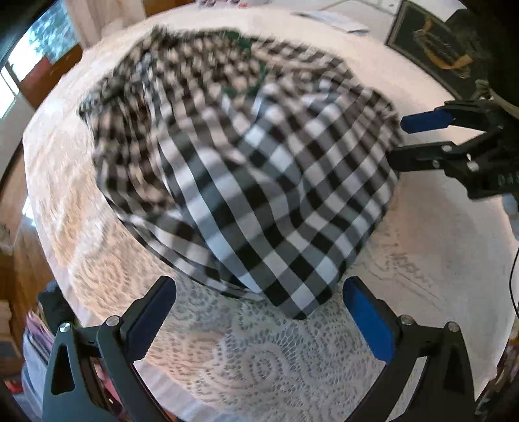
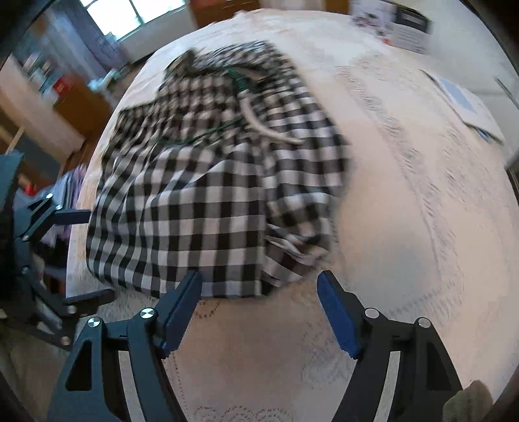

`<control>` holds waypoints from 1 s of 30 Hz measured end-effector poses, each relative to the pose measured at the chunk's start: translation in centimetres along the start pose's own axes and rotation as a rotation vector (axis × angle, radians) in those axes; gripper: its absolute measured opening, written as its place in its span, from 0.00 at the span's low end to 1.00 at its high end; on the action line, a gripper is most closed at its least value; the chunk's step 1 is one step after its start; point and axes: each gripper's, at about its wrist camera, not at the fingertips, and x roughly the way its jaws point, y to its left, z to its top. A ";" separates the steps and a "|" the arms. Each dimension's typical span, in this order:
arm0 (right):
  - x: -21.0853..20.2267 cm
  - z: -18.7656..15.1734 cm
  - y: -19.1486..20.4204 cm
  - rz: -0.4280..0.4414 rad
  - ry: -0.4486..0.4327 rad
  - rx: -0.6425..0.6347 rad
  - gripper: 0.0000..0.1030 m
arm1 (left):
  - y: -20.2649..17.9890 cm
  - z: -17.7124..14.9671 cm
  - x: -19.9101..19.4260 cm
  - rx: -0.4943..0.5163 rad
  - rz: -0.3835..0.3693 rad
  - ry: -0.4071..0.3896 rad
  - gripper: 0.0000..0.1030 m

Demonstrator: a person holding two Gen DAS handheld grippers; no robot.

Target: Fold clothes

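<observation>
A black-and-white checked shirt point(image 1: 246, 168) lies bunched on a table under a white lace cloth point(image 1: 266, 357). Its green-lined collar point(image 2: 241, 82) is at the far side. My left gripper point(image 1: 259, 285) points down, open wide, and a near corner of the shirt reaches between its fingertips without touching the pads. My right gripper point(image 2: 259, 276) is open too, with the shirt's near hem point(image 2: 227, 289) at its fingertips and nothing pressed. In the left wrist view the right gripper point(image 1: 397, 139) sits at the shirt's right edge. In the right wrist view the left gripper point(image 2: 99, 254) is at the shirt's left edge.
Papers point(image 2: 464, 100) and a printed box point(image 2: 395, 26) lie toward the far right of the table. A dark green mat with a gold design point(image 1: 431, 48) sits at the far right. The table's left edge point(image 2: 74, 246) drops to wooden furniture and floor.
</observation>
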 end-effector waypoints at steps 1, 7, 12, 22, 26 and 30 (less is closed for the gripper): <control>0.4 0.0 0.4 -0.006 0.010 -0.027 0.71 | -0.1 0.0 0.1 -0.003 0.007 -0.008 1.00; 2.0 0.0 1.3 -0.034 -0.023 -0.124 0.78 | -0.4 0.5 -0.1 -0.002 0.013 -0.050 1.00; 2.5 -0.5 1.9 -0.055 -0.059 -0.152 0.90 | 1.7 1.1 -1.5 0.036 -0.006 -0.057 0.87; -3.8 1.2 3.5 -0.068 -0.149 -0.054 0.16 | 4.7 3.4 -10.7 0.120 -0.149 -0.141 0.21; -8.6 4.2 4.2 -0.069 -0.275 -0.050 0.14 | 9.2 6.1 -15.7 0.083 -0.235 -0.201 0.21; -11.0 9.6 4.6 -0.079 -0.367 -0.086 0.11 | 14.1 9.1 -16.6 0.035 -0.285 -0.240 0.21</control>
